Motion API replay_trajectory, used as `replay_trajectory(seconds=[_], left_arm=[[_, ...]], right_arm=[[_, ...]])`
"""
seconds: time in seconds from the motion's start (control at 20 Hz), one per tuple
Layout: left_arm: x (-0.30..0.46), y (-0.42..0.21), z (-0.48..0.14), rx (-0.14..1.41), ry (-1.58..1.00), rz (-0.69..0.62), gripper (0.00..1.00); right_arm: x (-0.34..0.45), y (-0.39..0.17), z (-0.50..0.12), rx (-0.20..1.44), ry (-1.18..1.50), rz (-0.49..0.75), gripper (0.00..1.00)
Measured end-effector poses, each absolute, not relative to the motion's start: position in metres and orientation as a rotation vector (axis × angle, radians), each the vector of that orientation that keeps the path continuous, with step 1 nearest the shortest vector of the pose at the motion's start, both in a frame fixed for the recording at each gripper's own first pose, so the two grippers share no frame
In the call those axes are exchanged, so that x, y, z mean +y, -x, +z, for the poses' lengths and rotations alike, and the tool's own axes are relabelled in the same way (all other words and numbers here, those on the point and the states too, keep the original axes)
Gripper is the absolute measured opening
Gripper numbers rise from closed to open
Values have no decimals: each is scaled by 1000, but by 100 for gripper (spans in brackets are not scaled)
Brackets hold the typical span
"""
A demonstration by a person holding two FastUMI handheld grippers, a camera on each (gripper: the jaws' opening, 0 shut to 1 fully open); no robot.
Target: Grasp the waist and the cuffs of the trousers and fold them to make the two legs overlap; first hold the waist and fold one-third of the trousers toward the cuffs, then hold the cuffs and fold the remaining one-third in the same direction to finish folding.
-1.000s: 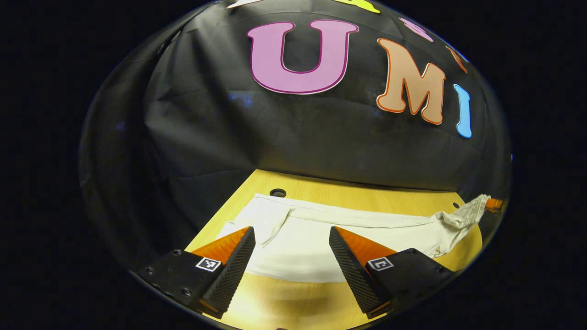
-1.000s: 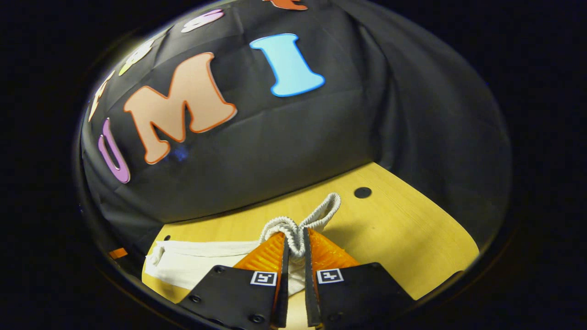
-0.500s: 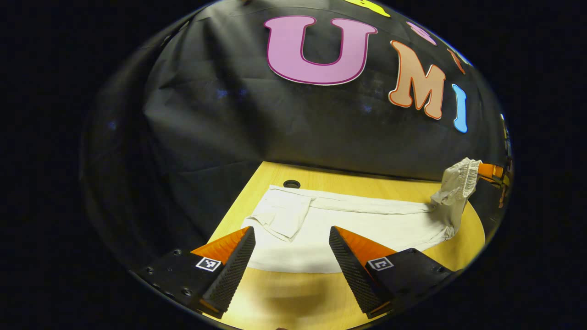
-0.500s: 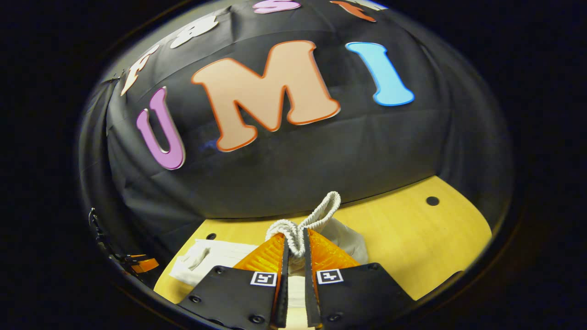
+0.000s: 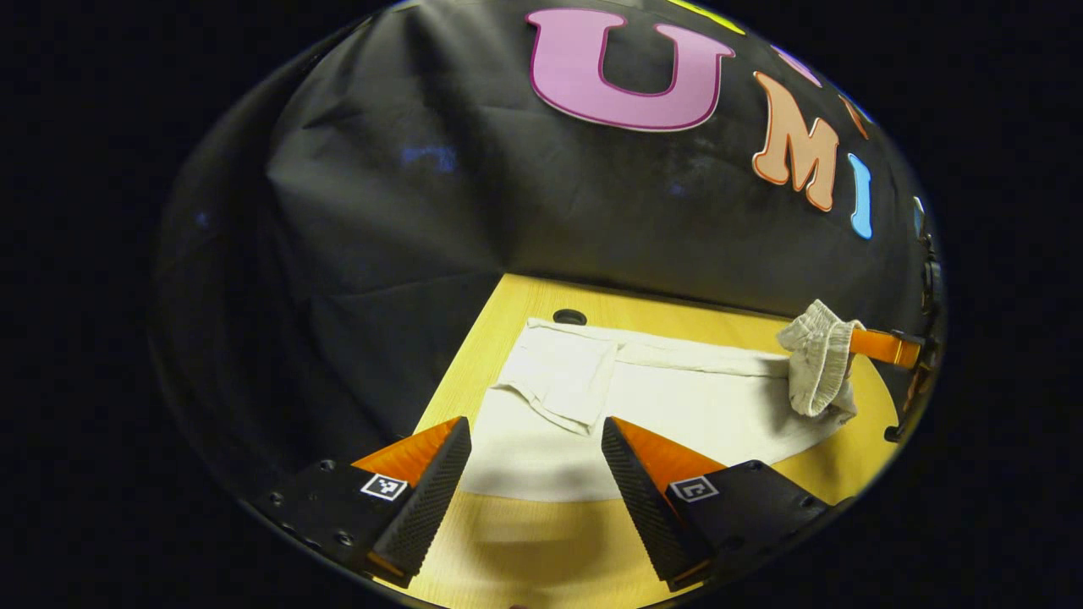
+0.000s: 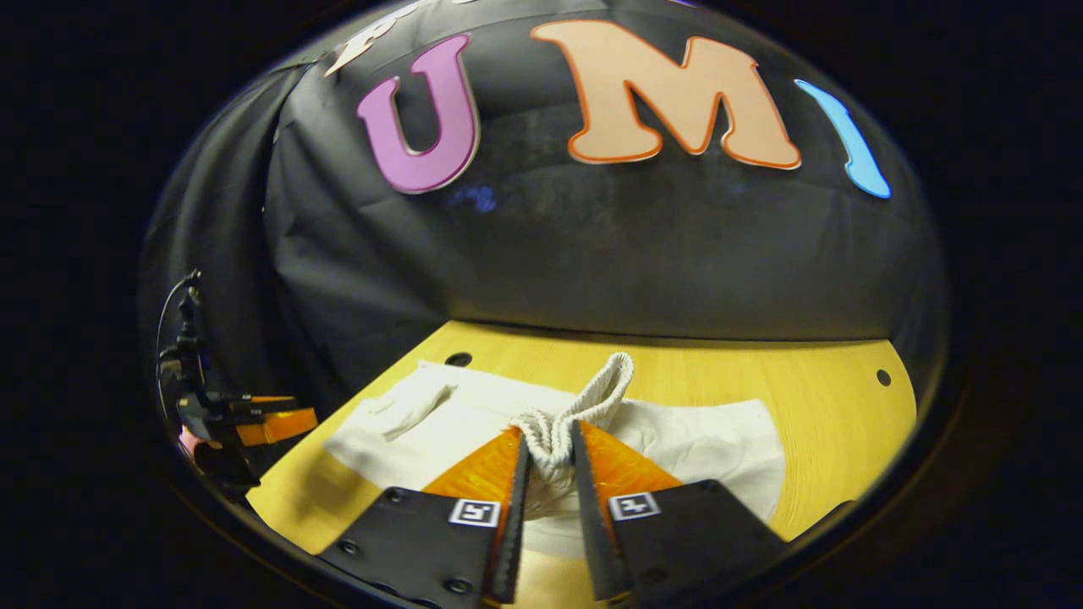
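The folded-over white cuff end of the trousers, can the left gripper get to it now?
Probably yes. The left gripper is open above the wooden table, and the folded-over white cuff end lies just ahead with nothing between. The right gripper holds the elastic waist far off.

place: a recording booth, a staged data-collection setup rather than a lived-in room.
wall: black cloth (image 5: 406,220) hung creased behind and beside the table, closing the space in.
table: a pale wooden top (image 6: 812,397) with round cable holes (image 5: 569,317), like an office desk.
lighting: light fell on the tabletop while the surroundings were dark.
gear: a cabled device (image 6: 190,372) stood at the table's edge.
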State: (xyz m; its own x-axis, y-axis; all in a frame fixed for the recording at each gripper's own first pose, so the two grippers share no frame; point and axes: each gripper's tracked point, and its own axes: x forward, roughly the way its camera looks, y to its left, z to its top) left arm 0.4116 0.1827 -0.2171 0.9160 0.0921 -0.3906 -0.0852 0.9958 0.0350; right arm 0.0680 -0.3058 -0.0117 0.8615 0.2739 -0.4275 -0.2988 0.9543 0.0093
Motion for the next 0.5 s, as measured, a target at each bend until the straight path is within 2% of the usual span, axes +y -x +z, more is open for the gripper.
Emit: replay_trajectory(seconds=[0.15, 0.2, 0.5], left_arm=[[184, -412, -221, 415, -24, 85, 96], [184, -413, -221, 416, -32, 80, 96], [185, -407, -225, 458, -80, 75, 96]], right_arm=[[-328, -54, 24, 464, 57, 300, 84], [-321, -57, 2, 468, 53, 291, 96], [-343, -46, -5, 481, 58, 204, 97]])
